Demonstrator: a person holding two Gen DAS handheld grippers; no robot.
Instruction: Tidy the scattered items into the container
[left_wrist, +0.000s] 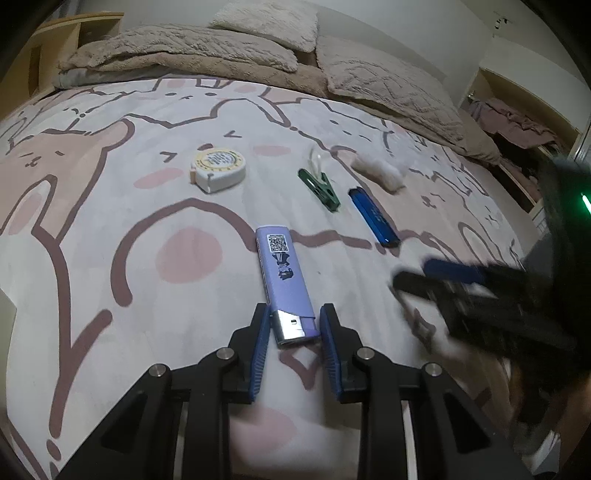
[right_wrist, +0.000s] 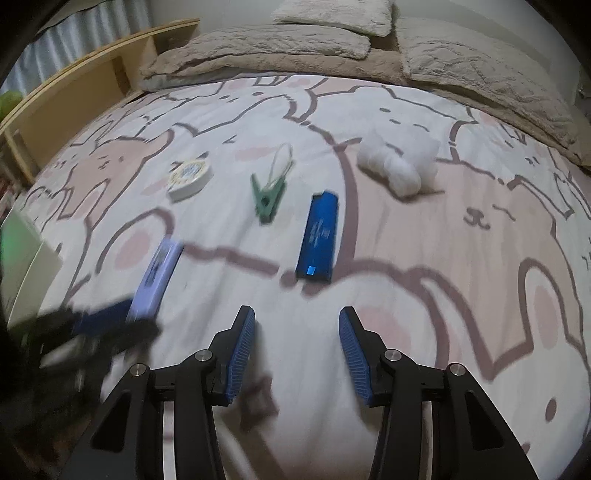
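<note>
Left hand-held gripper (left_wrist: 294, 325) spread around the metal end of the purple lighter (left_wrist: 284, 277), pads beside it, not yet pinching. Right hand-held gripper (right_wrist: 297, 343) spread and empty, hovering short of the blue lighter (right_wrist: 318, 238). Tape measure (left_wrist: 218, 169), green clothespin (left_wrist: 320, 189) and cotton wad (left_wrist: 378, 171) lie scattered on the bedsheet (left_wrist: 110, 295). Container not clearly visible. Judged: tidying barely begun; all five items remain.
</note>
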